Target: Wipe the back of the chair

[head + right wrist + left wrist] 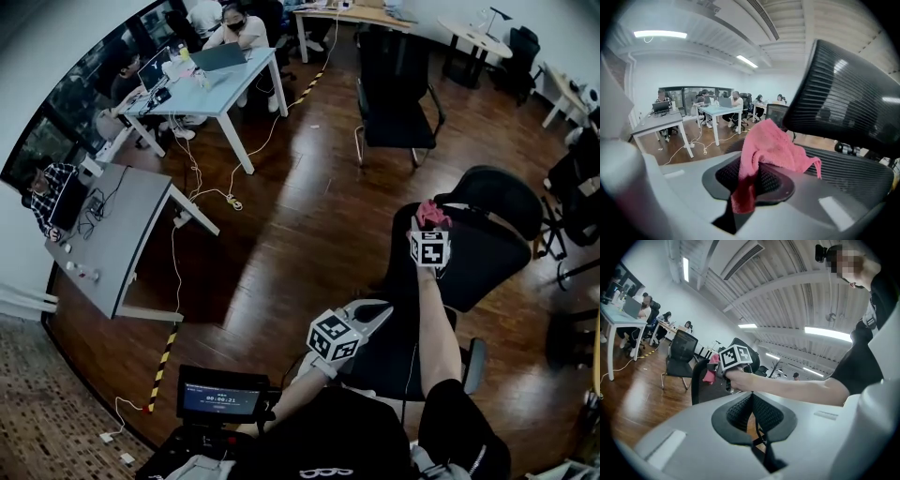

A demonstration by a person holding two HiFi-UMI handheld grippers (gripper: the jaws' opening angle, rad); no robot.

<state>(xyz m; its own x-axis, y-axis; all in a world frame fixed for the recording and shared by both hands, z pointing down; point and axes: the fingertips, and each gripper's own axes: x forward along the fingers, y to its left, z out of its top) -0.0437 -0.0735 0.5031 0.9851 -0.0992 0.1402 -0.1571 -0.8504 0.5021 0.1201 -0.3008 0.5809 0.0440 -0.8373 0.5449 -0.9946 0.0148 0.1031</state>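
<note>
Black mesh office chair back (480, 251) stands right before the right gripper (430, 225), whose fingers are clamped on a bunched fold of a soft, limp pink terry cloth (774, 143) at the back's top edge. The mesh likely yields under pressure, and the chair may swivel. The left gripper (752, 414), fingers together and empty, hangs nearer the person and could steady the frame.

Head view: high up, looks steeply down on chair (487, 248) and floor (281, 216). Left gripper view: low, tilted up, chair (704, 389) farther off. Right gripper view: very close to chair (862, 176) back. All share chair.
</note>
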